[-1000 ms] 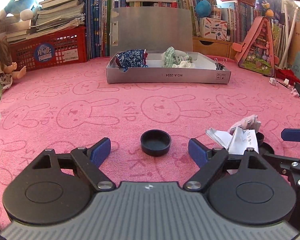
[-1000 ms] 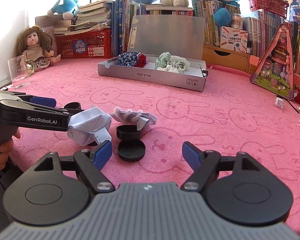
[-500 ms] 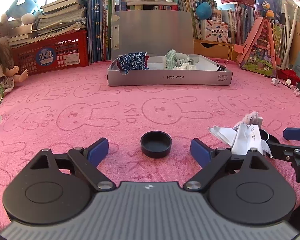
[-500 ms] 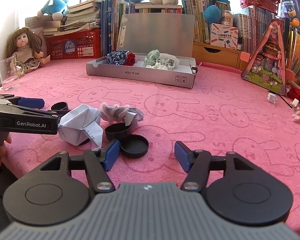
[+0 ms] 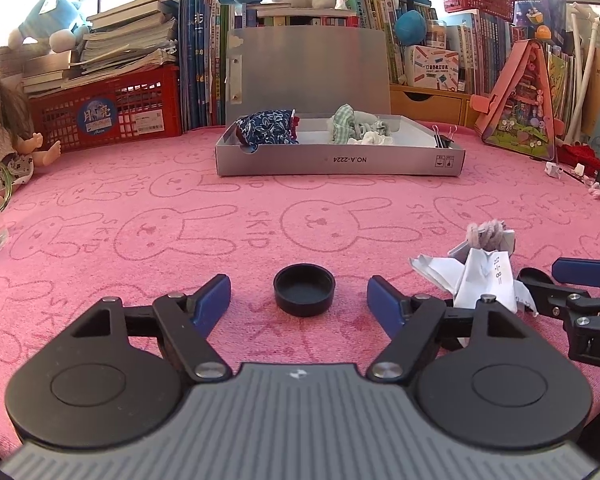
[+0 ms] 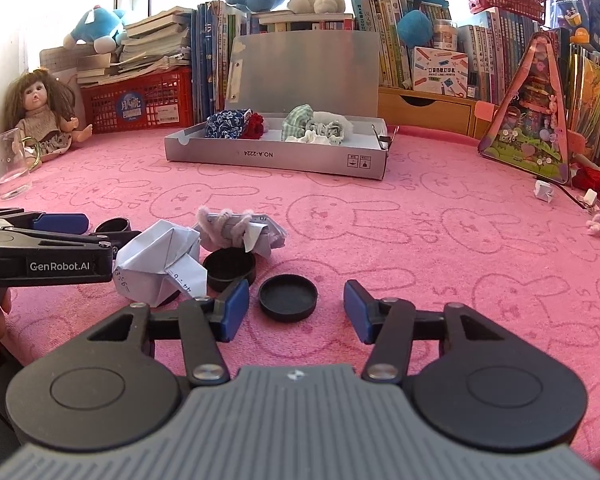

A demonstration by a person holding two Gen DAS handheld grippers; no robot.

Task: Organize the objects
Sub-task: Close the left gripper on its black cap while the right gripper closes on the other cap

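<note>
The left hand-held gripper (image 5: pixel 299 300) is spread wide and empty. A black cap (image 5: pixel 304 295) lies open side up on the pink bench (image 5: pixel 180 184), low centre of the left view, just ahead of the gap between the blue pads (image 5: pixel 212 300) and touching neither. That centring reads as a line-up for a grasp.

The right hand-held gripper (image 6: pixel 292 307) is also spread and empty. A second cap (image 6: pixel 288 298) lies between its pads, nearer the left pad (image 6: pixel 234 308), though I cannot tell whether they touch. With both grippers aimed at small black pieces, the step in hand is probably picking them up to sort them away.

The likely destination is the grey box (image 6: pixel 276 158), upper centre of the frame, lid propped open. It already holds a blue patterned cloth (image 6: pixel 226 124), something red and some pale fabric bundles.

Just left of the right-hand cap stands a black pot (image 6: pixel 230 268). Folded paper (image 6: pixel 160 260) leans against it, with a fuzzy pink twist (image 6: pixel 224 226) behind. This clutter crowds the left pad, so closing there could nudge the pot or catch the paper.

A glass (image 6: pixel 8 168) and a doll (image 6: pixel 44 120) are at far left, well apart from the work. The stretch of bench up to the box looks open.
</note>
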